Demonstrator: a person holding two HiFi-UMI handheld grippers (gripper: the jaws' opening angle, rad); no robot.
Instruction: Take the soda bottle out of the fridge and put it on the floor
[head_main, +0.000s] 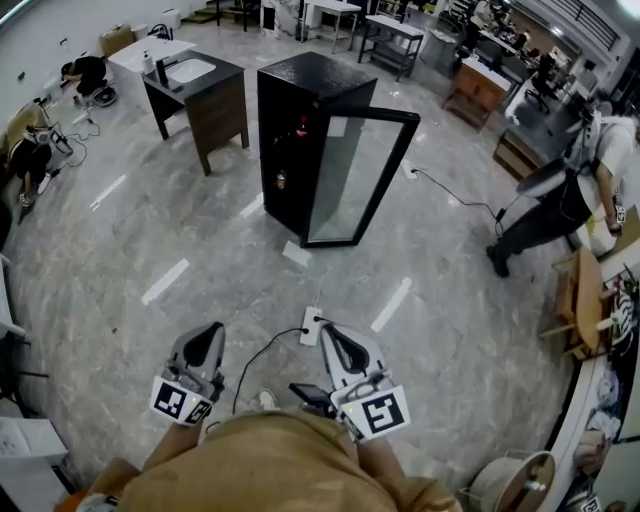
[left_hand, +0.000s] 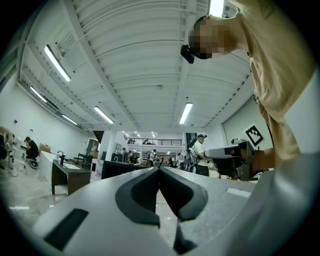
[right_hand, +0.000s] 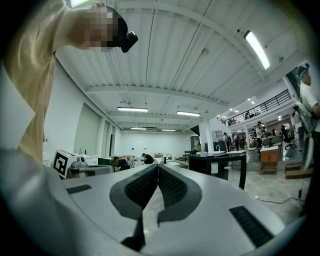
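Observation:
A black fridge (head_main: 300, 110) stands in the middle of the floor, its glass door (head_main: 358, 180) swung open toward me. Inside, a small bottle (head_main: 281, 180) shows on a lower shelf and something red (head_main: 302, 127) higher up; I cannot tell which one is the soda bottle. My left gripper (head_main: 209, 334) and right gripper (head_main: 331, 332) are held low in front of my body, well short of the fridge. Both are shut with nothing between the jaws. The left gripper (left_hand: 159, 169) and right gripper (right_hand: 158, 166) point level across the room, where the fridge (right_hand: 220, 161) shows far off.
A dark sink table (head_main: 195, 90) stands left of the fridge. A white power strip (head_main: 311, 326) with cables lies on the floor between my grippers. A person (head_main: 560, 200) bends over at the right, by wooden furniture (head_main: 585, 300). White tape strips (head_main: 165, 281) mark the marble floor.

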